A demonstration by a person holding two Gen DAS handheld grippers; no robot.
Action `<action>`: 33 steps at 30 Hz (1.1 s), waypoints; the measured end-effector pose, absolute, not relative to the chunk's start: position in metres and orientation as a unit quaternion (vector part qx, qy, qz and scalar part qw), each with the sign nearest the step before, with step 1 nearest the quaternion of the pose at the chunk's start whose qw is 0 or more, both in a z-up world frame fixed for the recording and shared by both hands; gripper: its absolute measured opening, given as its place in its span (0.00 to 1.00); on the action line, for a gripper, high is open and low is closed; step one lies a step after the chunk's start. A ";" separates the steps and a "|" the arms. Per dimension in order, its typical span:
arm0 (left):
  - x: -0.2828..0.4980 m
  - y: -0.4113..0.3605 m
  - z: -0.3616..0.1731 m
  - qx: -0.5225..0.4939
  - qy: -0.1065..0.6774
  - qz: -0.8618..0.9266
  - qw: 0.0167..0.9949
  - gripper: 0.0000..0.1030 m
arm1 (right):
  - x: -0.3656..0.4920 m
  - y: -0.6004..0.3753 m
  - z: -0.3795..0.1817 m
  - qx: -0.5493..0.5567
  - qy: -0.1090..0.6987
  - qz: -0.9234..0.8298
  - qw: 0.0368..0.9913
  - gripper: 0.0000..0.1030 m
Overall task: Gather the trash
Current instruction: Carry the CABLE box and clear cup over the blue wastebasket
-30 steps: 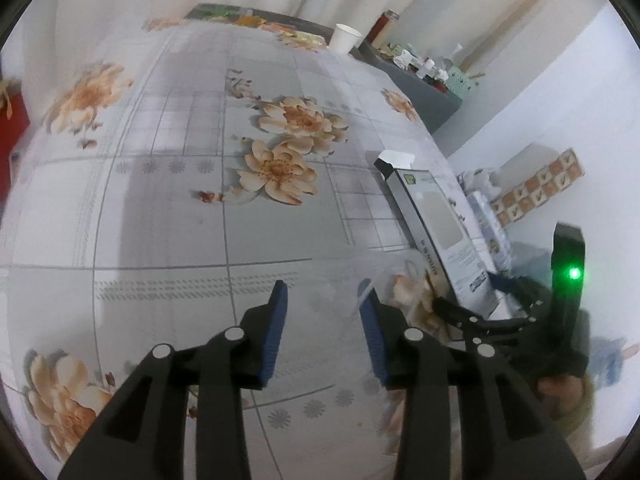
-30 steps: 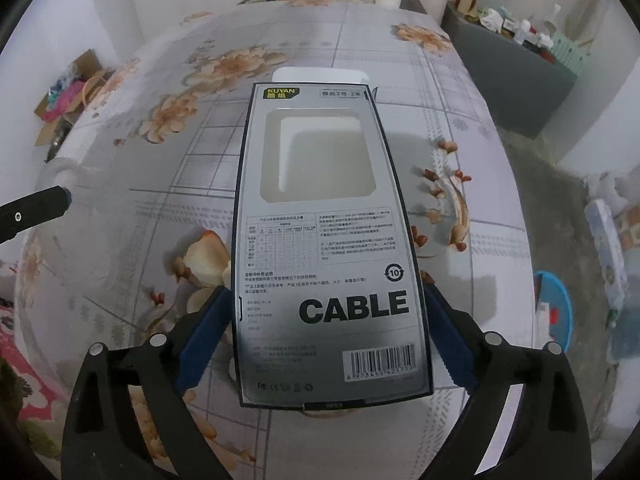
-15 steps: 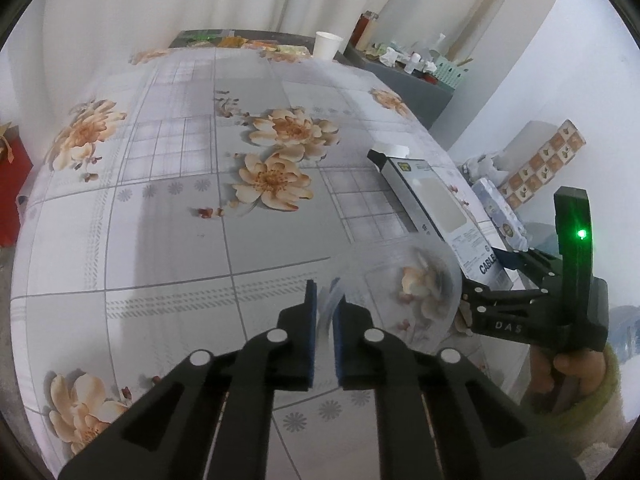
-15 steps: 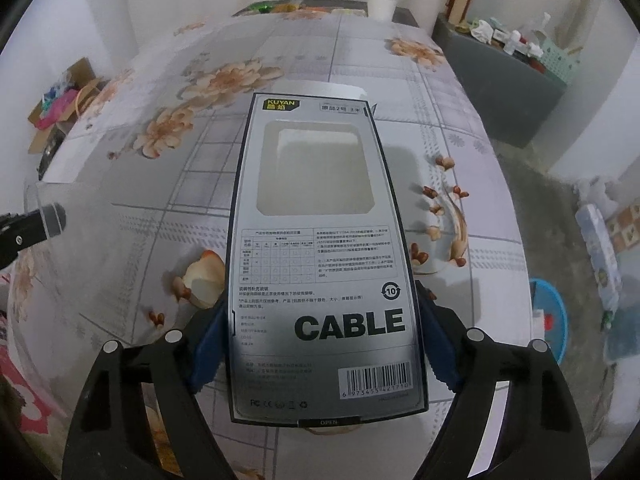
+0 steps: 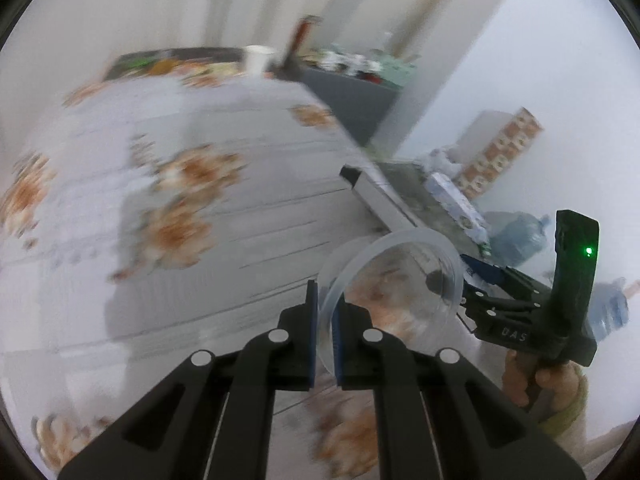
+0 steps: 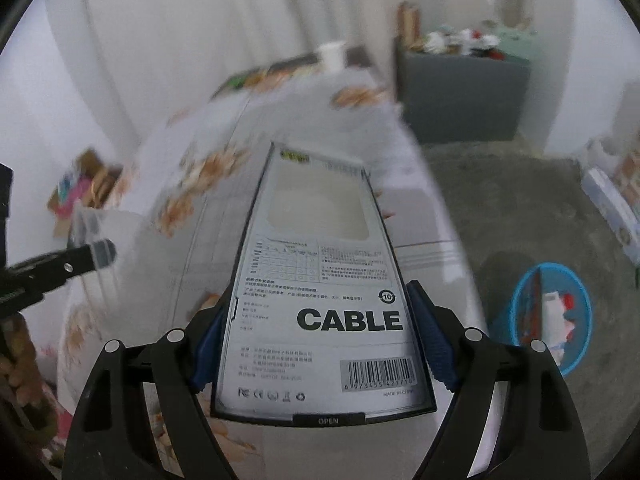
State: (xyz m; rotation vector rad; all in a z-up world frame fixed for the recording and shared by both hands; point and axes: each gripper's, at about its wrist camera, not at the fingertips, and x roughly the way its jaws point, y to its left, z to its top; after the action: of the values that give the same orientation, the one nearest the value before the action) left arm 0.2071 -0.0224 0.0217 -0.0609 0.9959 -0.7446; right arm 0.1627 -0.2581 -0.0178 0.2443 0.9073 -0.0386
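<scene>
My left gripper [image 5: 326,320] is shut on the wall of a clear plastic cup [image 5: 392,280], which hangs tilted above the floral table [image 5: 120,280]. My right gripper [image 6: 320,320] is shut on a grey cable box [image 6: 320,248] printed "CABLE", with a pad on each long side. The box sticks out forward over the table's right edge. In the left wrist view the right gripper [image 5: 480,292] is just right of the cup, and the cable box [image 5: 384,204] reaches up and left from it. In the right wrist view the left gripper [image 6: 96,254] shows at the left with the cup [image 6: 86,224].
A blue bin [image 6: 516,320] with trash in it stands on the grey floor to the right. A white paper cup [image 6: 332,54] is at the table's far end. Behind it is a grey cabinet [image 6: 460,92] with bottles. An open cardboard box [image 6: 84,188] lies at the left. A hand [image 5: 536,380] grips the right tool.
My left gripper shut on the clear cup and raised it off the table. The right gripper closed on the cable box and lifted it. Both views swung right, bringing the floor and blue bin in.
</scene>
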 end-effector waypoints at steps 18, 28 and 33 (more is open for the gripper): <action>0.182 -0.267 0.015 0.025 0.503 -0.509 0.699 0.06 | 0.039 -0.489 -0.053 0.276 0.386 -0.227 0.851 0.74; 0.192 -0.381 -0.038 0.083 0.560 -0.513 0.645 0.06 | 0.060 -0.603 -0.160 0.324 0.432 -0.263 0.800 0.74; 0.203 -0.406 -0.067 0.092 0.583 -0.502 0.632 0.06 | 0.075 -0.634 -0.213 0.312 0.447 -0.282 0.790 0.79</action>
State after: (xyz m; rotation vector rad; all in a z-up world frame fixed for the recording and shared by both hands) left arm 0.2028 -0.4057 -0.0669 0.2101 1.3342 -1.1496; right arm 0.0752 -0.6341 -0.2133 0.6711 0.9620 -0.6081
